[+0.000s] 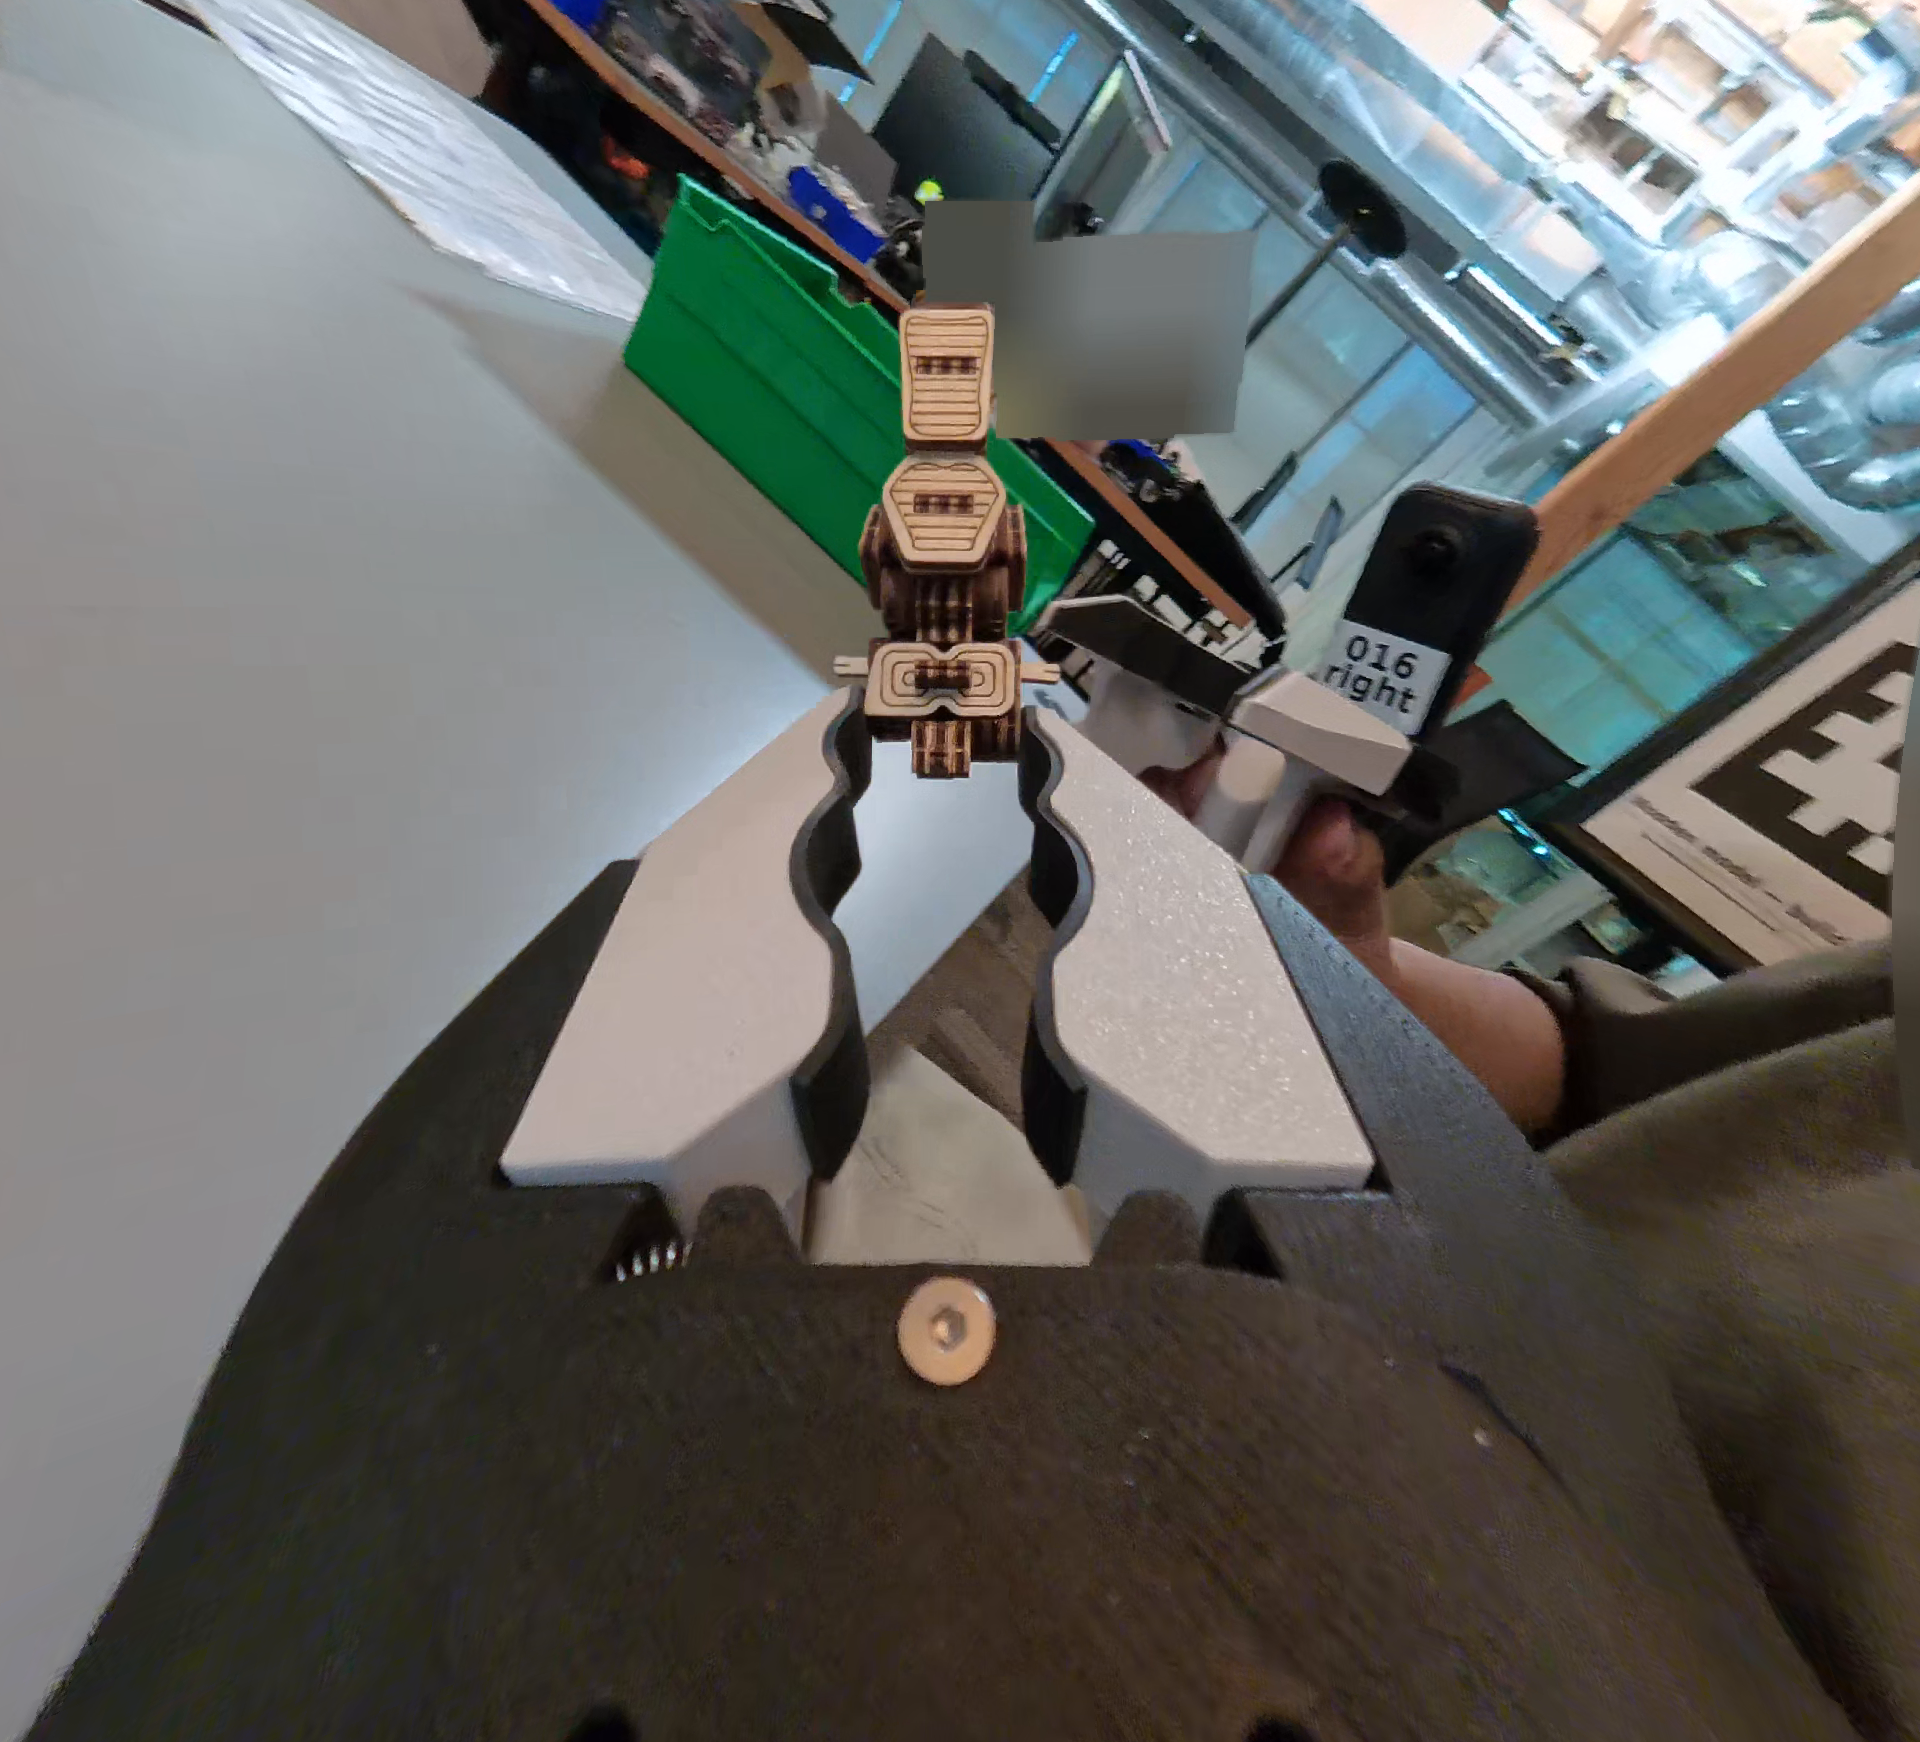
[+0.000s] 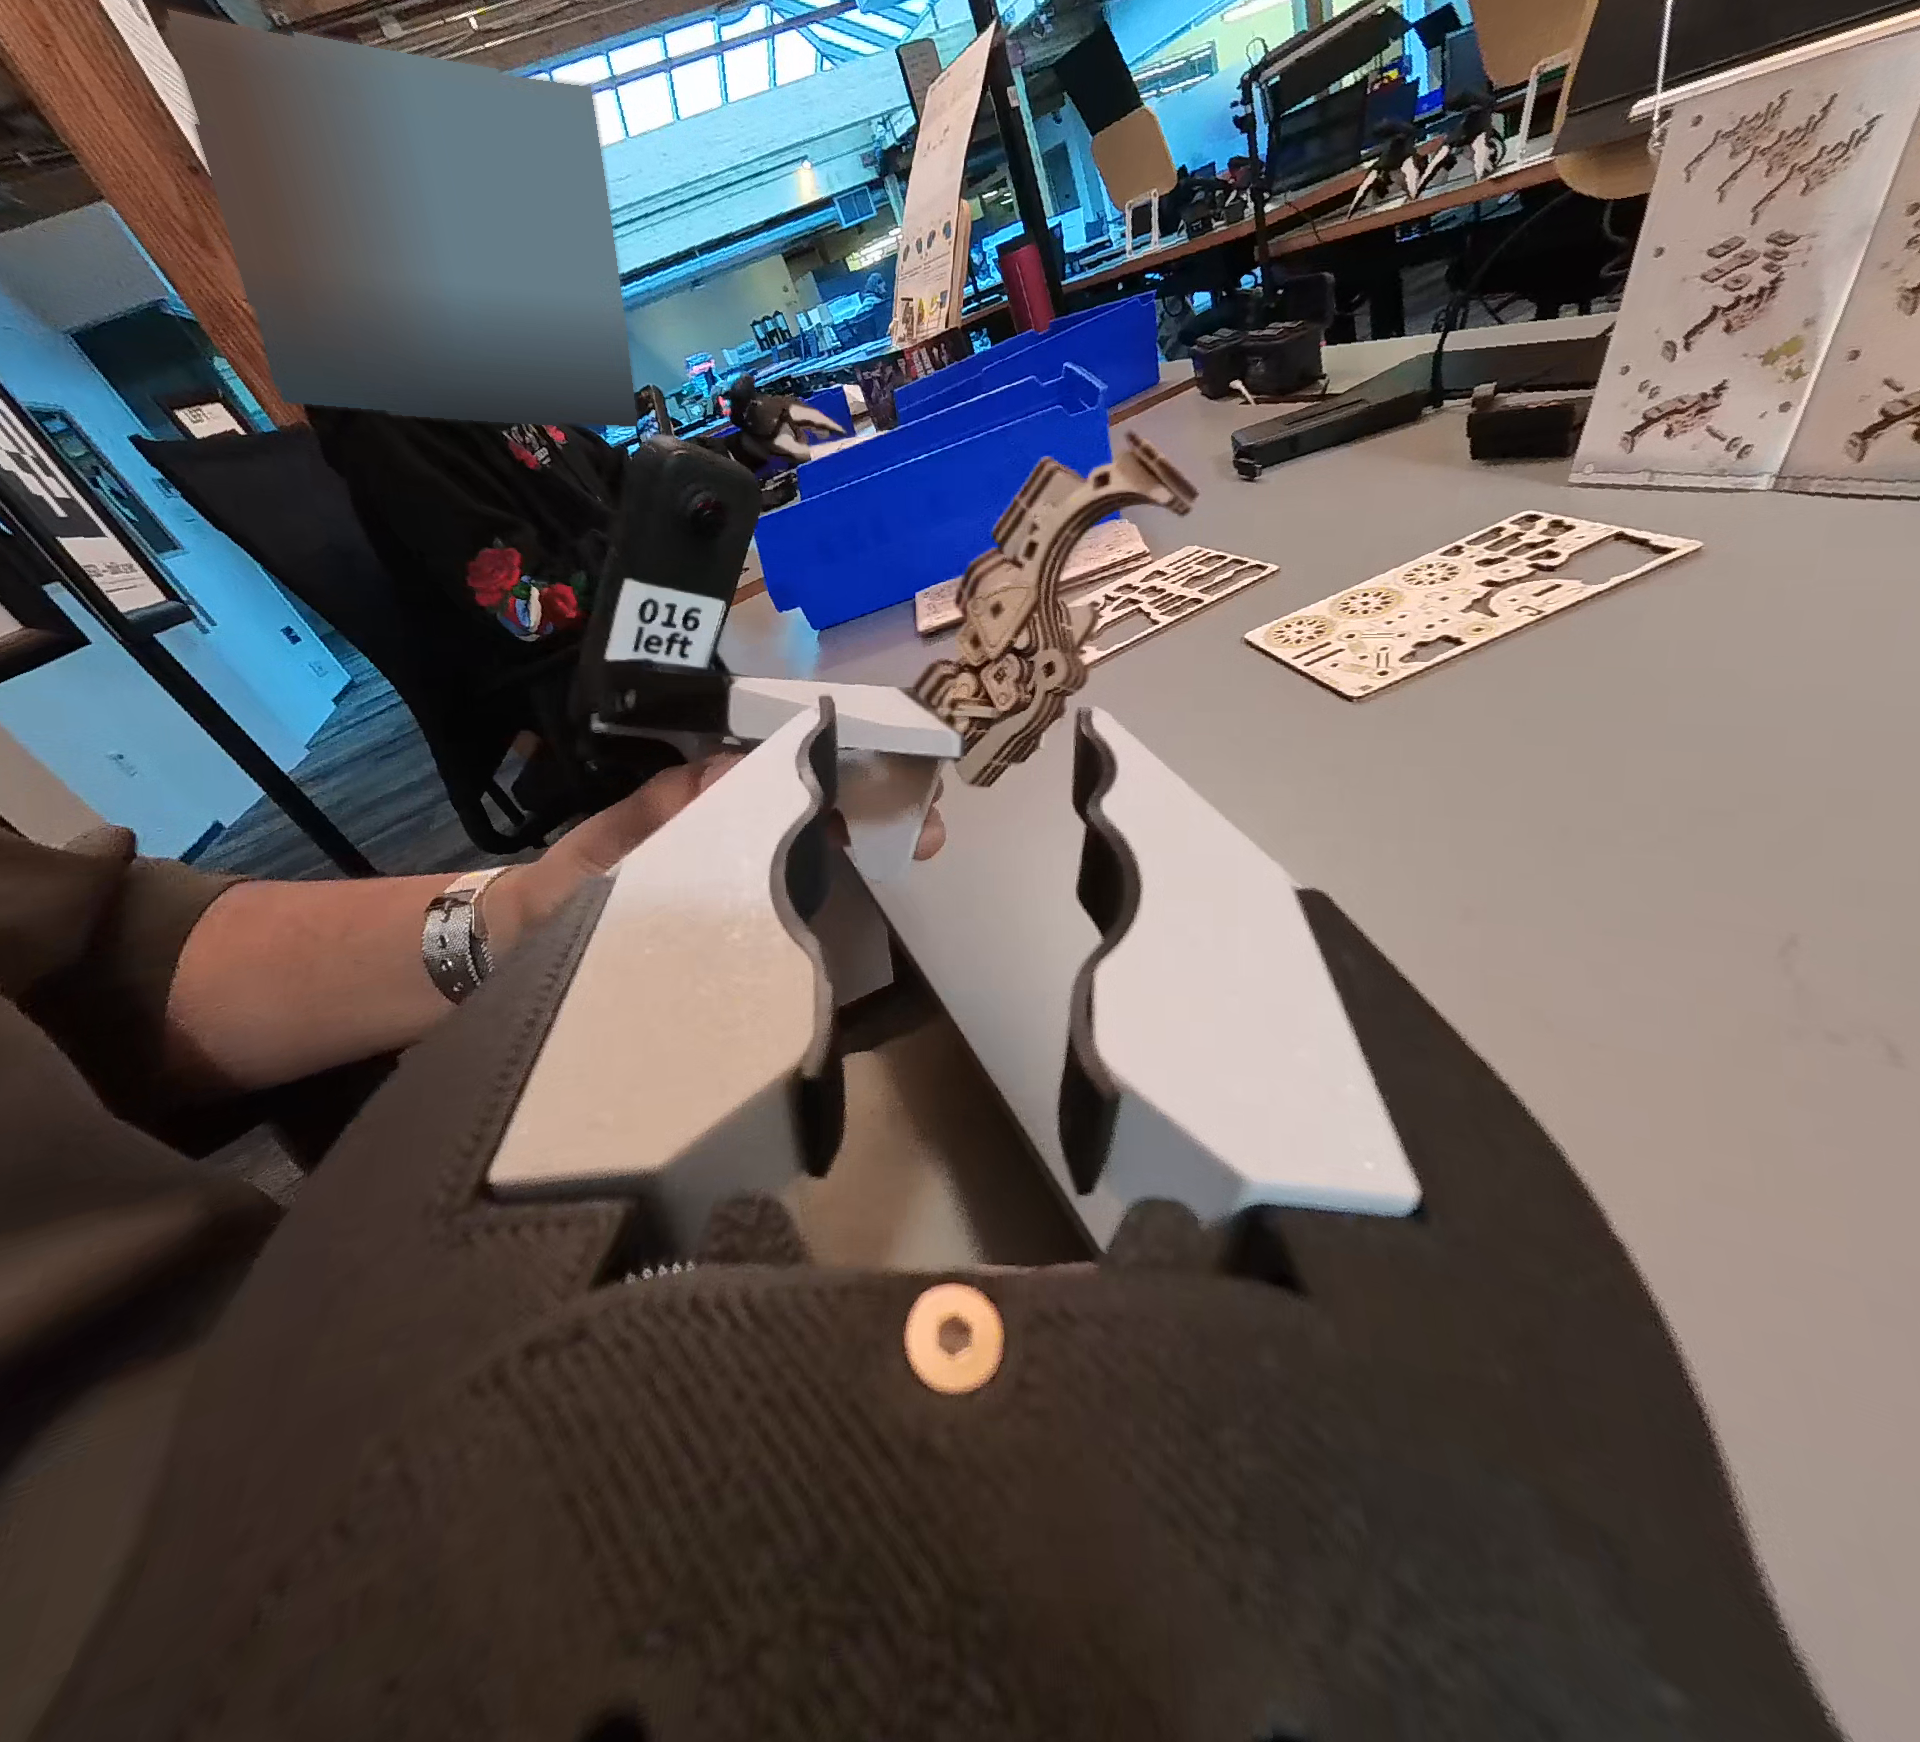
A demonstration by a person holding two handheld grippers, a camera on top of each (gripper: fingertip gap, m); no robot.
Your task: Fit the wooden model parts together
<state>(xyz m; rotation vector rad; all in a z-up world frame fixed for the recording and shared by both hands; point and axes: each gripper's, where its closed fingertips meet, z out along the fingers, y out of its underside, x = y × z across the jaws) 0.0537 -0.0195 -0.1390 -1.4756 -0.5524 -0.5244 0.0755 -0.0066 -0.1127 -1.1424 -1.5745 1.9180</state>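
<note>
My left gripper [image 1: 940, 721] is shut on the lower end of a layered wooden model [image 1: 943, 539]. It holds the model upright above the grey table [image 1: 312, 653]. In the right wrist view the same model [image 2: 1023, 632] curves up and to the right from the left gripper [image 2: 914, 726]. My right gripper [image 2: 954, 718] is open and empty, its fingertips on either side of the model's lower end in the picture. I cannot tell if they touch it. The right gripper [image 1: 1226, 726] also shows at the right of the left wrist view, beside the model.
Two flat wooden part sheets [image 2: 1455, 601] [image 2: 1174, 586] lie on the table [image 2: 1558, 965] beyond the model. Blue bins [image 2: 935, 497] stand behind them, and an upright instruction sheet [image 2: 1766, 269] at the far right. A green bin [image 1: 790, 404] sits at the table's far edge. The grippers' ends are close to 4 cm from one another.
</note>
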